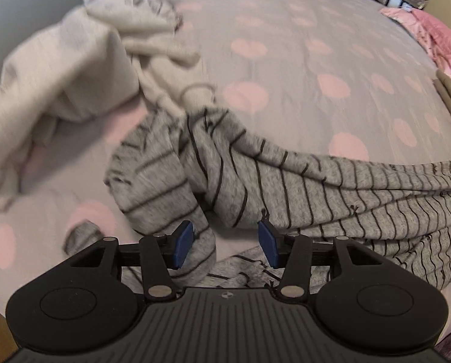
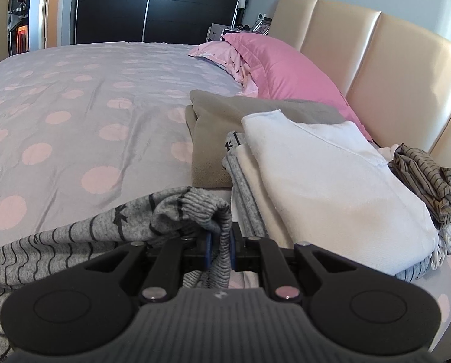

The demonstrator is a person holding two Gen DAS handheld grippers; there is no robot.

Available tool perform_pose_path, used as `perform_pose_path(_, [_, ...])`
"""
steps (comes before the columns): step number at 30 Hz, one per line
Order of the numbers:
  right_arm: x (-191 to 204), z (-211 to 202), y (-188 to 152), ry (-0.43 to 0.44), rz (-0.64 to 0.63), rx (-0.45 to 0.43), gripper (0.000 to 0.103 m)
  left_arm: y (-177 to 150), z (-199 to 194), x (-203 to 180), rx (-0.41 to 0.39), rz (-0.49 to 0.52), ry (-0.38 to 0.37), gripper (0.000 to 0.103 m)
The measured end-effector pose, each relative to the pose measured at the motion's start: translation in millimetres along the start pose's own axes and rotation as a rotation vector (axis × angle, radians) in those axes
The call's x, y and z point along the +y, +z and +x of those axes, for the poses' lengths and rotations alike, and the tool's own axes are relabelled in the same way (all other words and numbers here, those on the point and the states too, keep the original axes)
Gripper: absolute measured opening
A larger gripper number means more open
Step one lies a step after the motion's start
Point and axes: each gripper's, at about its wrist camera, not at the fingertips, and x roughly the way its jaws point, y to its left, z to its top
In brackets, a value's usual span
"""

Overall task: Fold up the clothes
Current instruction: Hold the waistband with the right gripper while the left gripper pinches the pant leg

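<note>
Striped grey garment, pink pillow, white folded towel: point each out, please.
Striped grey garment [image 1: 234,178]: left wrist view, on its bunched middle fold.
Pink pillow [image 2: 286,66]: right wrist view, on its top face.
White folded towel [image 2: 331,175]: right wrist view, on its upper surface.

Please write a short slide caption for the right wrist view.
Right claw grips grey striped knit garment beside folded white towel on polka-dot bed cover.

The left gripper [image 1: 225,243] points steeply down, jaws parted; the right gripper [image 2: 219,249] has jaws clamped.
</note>
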Motion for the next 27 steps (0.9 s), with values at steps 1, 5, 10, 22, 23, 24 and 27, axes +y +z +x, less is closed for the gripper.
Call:
perform_pose_path(1, [0.5, -0.1, -0.6, -0.002, -0.002, -0.001, 0.013, 0.6, 7.7, 0.4, 0.018, 0.001, 0.024, 0.046])
perform_pose_path(5, [2.1, 0.0, -3.2, -0.009, -0.008, -0.005, 0.013, 0.6, 33.0, 4.0, 0.075, 0.018, 0.107, 0.042])
perform_pose_path(10, [1.8, 1.0, -4.9, -0.015, -0.013, -0.013, 0.013, 2.0, 37.8, 17.9, 0.082, -0.008, 0.174, 0.003])
perform_pose_path(22, [-3.5, -11.5, 0.0, -0.017, 0.034, -0.06, 0.013, 6.1, -54.6, 72.2, -0.171, -0.204, 0.118, 0.0])
perform_pose_path(23, [-2.7, -11.8, 0.0, -0.018, 0.032, -0.06, 0.013, 4.4, -51.9, 68.6, -0.157, -0.198, 0.099, 0.0])
perform_pose_path(24, [-2.8, -12.1, 0.2, -0.019, 0.032, -0.06, 0.013, 3.8, -48.8, 64.2, -0.149, -0.187, 0.085, 0.0])
perform_pose_path(27, [-3.5, -13.9, 0.2, -0.02, 0.039, -0.064, 0.013, 1.1, -38.8, 49.2, -0.114, -0.15, 0.048, 0.002])
